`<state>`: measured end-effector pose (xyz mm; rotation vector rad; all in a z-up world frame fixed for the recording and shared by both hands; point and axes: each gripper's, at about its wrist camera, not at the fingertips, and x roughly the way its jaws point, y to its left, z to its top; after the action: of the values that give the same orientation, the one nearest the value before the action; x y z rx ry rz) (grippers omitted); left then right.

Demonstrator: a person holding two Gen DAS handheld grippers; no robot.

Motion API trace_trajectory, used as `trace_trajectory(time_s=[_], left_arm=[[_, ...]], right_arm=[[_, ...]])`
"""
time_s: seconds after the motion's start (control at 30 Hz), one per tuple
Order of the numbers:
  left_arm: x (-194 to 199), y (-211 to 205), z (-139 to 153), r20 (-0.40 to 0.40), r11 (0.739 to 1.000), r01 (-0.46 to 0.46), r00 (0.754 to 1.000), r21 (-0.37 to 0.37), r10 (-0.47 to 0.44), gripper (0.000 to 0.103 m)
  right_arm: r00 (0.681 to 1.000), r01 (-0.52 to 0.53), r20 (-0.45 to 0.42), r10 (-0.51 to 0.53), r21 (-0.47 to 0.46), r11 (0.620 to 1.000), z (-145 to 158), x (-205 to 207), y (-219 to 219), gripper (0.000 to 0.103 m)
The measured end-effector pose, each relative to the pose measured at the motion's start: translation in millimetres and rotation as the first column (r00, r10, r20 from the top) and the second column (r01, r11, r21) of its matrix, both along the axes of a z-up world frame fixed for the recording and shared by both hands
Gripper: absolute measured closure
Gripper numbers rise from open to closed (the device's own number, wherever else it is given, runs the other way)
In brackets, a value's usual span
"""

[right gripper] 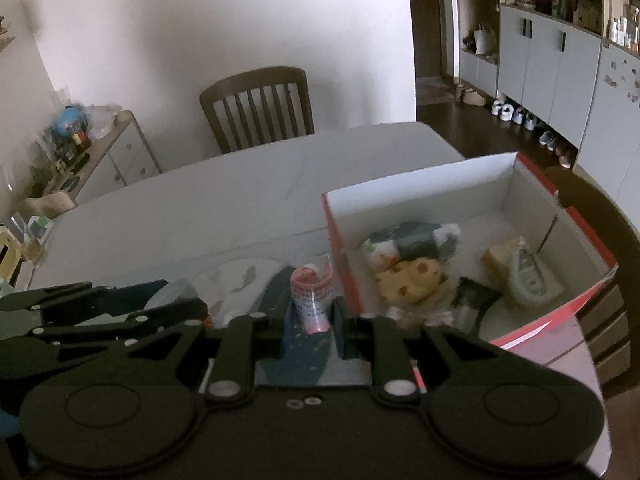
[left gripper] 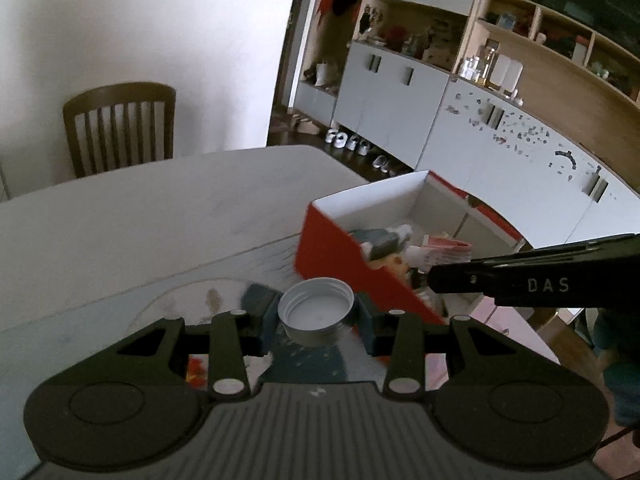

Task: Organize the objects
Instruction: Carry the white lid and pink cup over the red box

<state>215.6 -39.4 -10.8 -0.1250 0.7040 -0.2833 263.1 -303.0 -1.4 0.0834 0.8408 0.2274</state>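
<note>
A white screw cap is being gripped between the pads of the left tongs, its open side facing up, and it is being held above the counter just beside the red outer wall of the box. The pads are being pressed against the cap's ribbed rim on both sides.

A small pink packet is being clamped in the right tongs, which are being held nearly closed on it; the packet is being carried upright, its crumpled top sticking up just left of the box's near corner. Whether the packet is touching the box wall cannot be told.

The red box with the white inside is being kept on the right part of the counter, open at the top. Inside it, a dark tube with a white end, a yellow spotted item and a greenish pouch are lying together on its floor, with further small things blurred beside them.

A patterned mat is lying on the counter below both tongs. In the right wrist view the left tongs are being seen at the left edge; in the left wrist view the right tongs are reaching over the box's near end. A wooden chair is standing at the counter's far side.
</note>
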Motion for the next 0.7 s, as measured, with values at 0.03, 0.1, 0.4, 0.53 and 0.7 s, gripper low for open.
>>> trace_trajectory(time_s=[0.03, 0.1, 0.4, 0.53, 0.7], left_arm=[[1.1, -7.0, 1.3, 0.002, 1.000, 0.000, 1.000, 0.001, 0.000, 0.063], [5.2, -20.6, 3.3, 0.002, 1.000, 0.003, 1.000, 0.000, -0.003, 0.063], [28.3, -84.4, 3.5, 0.001, 1.000, 0.007, 1.000, 0.015, -0.007, 0.063], [41.0, -108.8, 0.0, -0.005, 1.000, 0.006, 1.000, 0.025, -0.006, 0.063], [58.4, -138.6, -5.7, -0.016, 0.999, 0.007, 1.000, 0.043, -0.006, 0.063]], right_arm=[[1.000, -0.001, 0.001, 0.001, 0.003, 1.000, 0.8, 1.2, -6.1, 0.083], [1.000, 0.000, 0.001, 0.000, 0.007, 1.000, 2.0, 2.9, -18.0, 0.083], [1.000, -0.015, 0.004, 0.015, 0.004, 1.000, -0.5, 20.4, -76.8, 0.083], [1.000, -0.019, -0.002, 0.019, 0.002, 1.000, -5.1, 30.6, -102.1, 0.083], [1.000, -0.018, -0.004, 0.018, -0.004, 1.000, -11.8, 42.2, -129.5, 0.083]])
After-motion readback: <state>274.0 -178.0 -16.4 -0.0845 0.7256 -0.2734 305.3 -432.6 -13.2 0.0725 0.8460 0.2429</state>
